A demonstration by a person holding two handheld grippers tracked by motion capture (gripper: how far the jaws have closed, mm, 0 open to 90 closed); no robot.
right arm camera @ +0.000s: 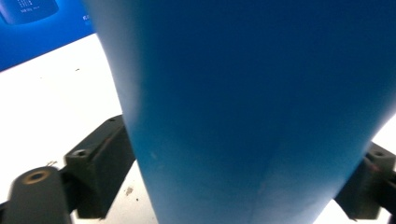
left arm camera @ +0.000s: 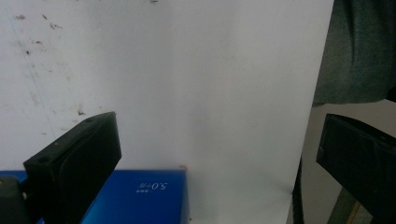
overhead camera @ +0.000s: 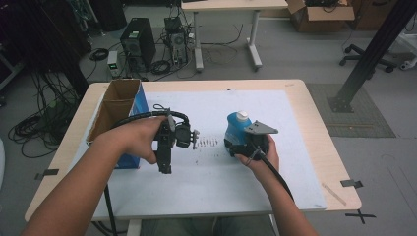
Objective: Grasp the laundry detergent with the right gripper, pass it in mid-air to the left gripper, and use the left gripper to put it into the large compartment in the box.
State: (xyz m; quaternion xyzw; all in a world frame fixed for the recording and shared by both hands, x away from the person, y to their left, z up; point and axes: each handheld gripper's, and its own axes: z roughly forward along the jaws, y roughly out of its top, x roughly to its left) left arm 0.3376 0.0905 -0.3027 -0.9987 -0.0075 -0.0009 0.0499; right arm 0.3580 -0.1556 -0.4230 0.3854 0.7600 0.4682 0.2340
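- Blue plastic, a bottle with a white cap, stands upright on the white sheet that covers the table, right of the middle.
- The right gripper holds this bottle low on its body; in the right gripper view the blue wall sits between the two black jaws, which press against it on either side.
- The left gripper hangs over the sheet with its jaws pointing down and spread wide, nothing between them; the left gripper view shows bare white sheet in the gap.
- A blue carton with an open cardboard top stands at the table's left side, just beside the left hand; its blue face appears under the left jaw.
- Bottle and carton stand well apart, with both grippers between them.
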